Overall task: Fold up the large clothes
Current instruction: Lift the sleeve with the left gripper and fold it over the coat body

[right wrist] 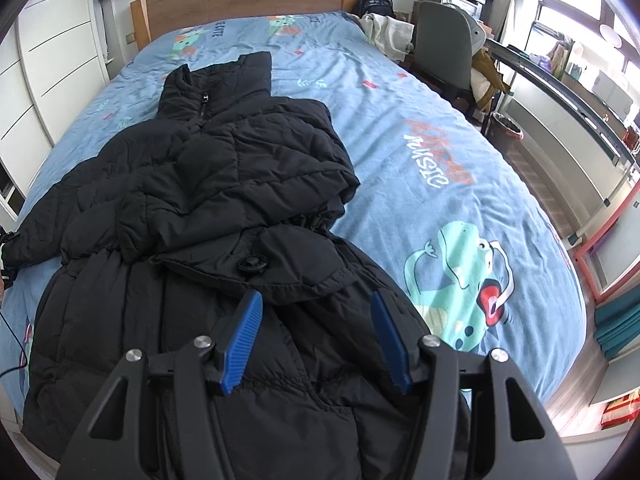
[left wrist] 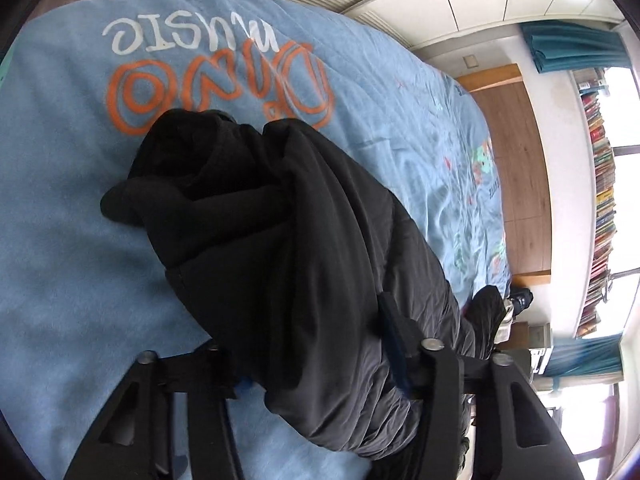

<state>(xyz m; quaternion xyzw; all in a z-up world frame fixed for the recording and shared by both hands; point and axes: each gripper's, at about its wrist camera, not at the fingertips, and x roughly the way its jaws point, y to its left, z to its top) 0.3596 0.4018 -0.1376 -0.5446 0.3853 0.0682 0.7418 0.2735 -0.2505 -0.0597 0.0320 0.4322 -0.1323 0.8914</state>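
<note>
Two grippers are working one black puffer coat (right wrist: 208, 208), which is lying along the blue bedspread (right wrist: 460, 184), collar toward the headboard. Its right sleeve is lying folded across the chest (likely to narrow it). The left gripper (left wrist: 320, 360) is clenching a thick bunch of coat fabric, lifted over the bed. The right gripper (right wrist: 316, 336) is hovering released above the hem, angled downward.
</note>
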